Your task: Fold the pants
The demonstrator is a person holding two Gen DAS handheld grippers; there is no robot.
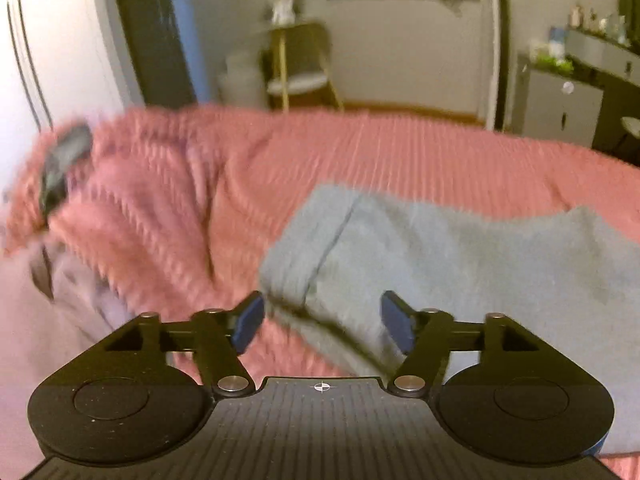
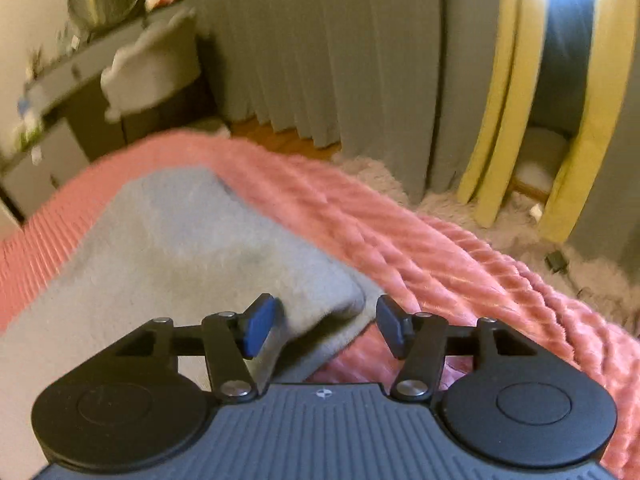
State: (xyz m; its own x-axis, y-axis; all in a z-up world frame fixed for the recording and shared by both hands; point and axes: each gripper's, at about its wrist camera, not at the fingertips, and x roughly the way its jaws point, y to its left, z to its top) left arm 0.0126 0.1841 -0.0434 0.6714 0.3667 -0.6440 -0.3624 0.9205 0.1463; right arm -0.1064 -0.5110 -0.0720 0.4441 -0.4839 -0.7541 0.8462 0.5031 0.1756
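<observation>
Grey pants (image 1: 460, 264) lie folded on a pink ribbed bedspread (image 1: 240, 168). In the left wrist view their left folded end lies just beyond my left gripper (image 1: 323, 322), whose blue pads stand wide apart above the cloth, touching nothing. The right wrist view shows the same grey pants (image 2: 188, 248) with a rounded corner reaching between the fingers of my right gripper (image 2: 326, 326). Those pads also stand apart, and the cloth lies below them, not pinched.
A dark object (image 1: 64, 160) lies on the bedspread at far left, beside pale lilac fabric (image 1: 60, 312). Beyond the bed stand a stool (image 1: 300, 72), a dresser (image 1: 560, 96), grey curtains (image 2: 340, 48), a yellow-framed mirror (image 2: 560, 100) and a shaggy rug (image 2: 500, 216).
</observation>
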